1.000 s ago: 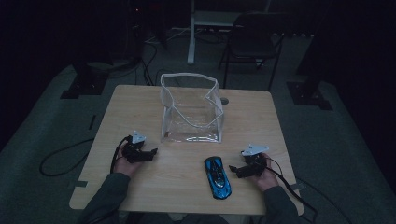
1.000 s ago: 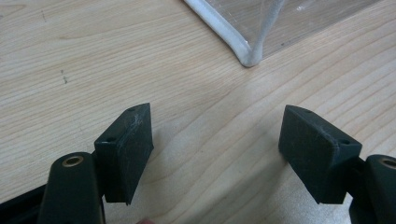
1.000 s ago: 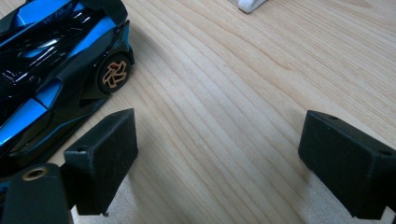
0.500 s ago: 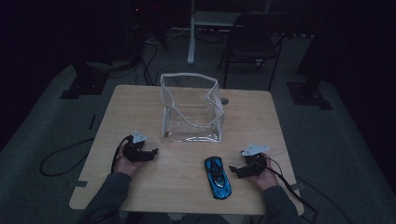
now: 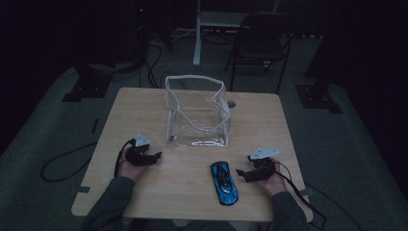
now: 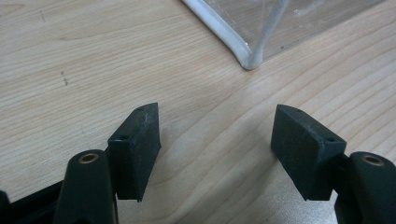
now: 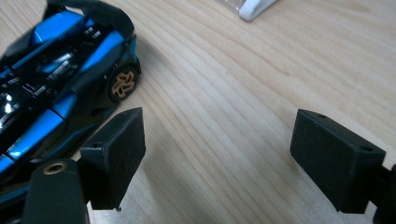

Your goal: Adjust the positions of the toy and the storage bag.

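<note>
Both the left gripper (image 6: 215, 154) and the right gripper (image 7: 217, 161) rest spread and empty, the blue toy car (image 5: 224, 182) lies just beside the right one, so a careless push could roll it away.

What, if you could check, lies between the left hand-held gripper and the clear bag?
Nothing: bare wood separates the left hand-held gripper from the clear bag, seen in the left gripper view.

Wooden table (image 5: 144, 106): clear pouch (image 5: 197, 113), blue toy car (image 5: 224, 182).
</note>
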Available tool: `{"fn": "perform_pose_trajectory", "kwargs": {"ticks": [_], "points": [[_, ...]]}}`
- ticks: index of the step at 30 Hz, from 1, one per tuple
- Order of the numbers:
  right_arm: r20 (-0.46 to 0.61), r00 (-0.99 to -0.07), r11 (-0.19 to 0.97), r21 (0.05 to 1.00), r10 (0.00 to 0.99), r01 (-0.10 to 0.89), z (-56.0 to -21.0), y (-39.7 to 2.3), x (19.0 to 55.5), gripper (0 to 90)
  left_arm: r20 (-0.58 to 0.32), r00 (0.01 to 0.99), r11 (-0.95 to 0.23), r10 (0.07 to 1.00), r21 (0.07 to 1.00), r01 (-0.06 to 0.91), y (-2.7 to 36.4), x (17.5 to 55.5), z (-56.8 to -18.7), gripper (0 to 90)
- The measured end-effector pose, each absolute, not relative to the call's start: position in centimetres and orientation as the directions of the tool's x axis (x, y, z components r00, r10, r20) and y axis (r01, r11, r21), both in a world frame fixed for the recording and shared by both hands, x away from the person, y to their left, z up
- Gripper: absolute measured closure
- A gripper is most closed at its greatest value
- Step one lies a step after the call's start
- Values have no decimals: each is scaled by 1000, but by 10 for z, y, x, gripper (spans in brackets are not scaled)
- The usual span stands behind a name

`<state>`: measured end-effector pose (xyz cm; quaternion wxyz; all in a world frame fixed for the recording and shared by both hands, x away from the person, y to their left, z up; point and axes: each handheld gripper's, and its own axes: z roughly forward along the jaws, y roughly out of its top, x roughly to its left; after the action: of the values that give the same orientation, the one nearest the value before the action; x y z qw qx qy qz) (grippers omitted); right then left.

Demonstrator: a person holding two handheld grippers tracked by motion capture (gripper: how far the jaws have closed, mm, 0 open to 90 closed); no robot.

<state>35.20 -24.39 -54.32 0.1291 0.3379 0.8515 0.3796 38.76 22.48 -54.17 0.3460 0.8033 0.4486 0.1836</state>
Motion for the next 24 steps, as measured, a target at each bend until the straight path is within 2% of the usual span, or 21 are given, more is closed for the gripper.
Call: {"fn": "perform_pose_trajectory", "kwargs": {"ticks": [9, 11, 14, 15, 24], "points": [[4, -728, 475, 755, 686, 452, -526, -244, 351, 183, -8, 518, -357, 856, 716, 601, 228, 389, -540, 372], [-21, -728, 487, 756, 685, 437, -521, -245, 352, 231, -6, 520, -357, 854, 719, 596, 228, 389, -537, 388], [-23, -726, 482, 763, 687, 431, -517, -245, 354, 253, -4, 522, -357, 853, 724, 590, 228, 388, -535, 399], [-28, -731, 482, 769, 682, 420, -513, -244, 356, 326, -1, 522, -357, 853, 728, 586, 227, 388, -534, 401], [-33, -749, 469, 797, 662, 380, -493, -238, 370, 486, 0, 530, -358, 848, 738, 572, 227, 388, -528, 411]]}}
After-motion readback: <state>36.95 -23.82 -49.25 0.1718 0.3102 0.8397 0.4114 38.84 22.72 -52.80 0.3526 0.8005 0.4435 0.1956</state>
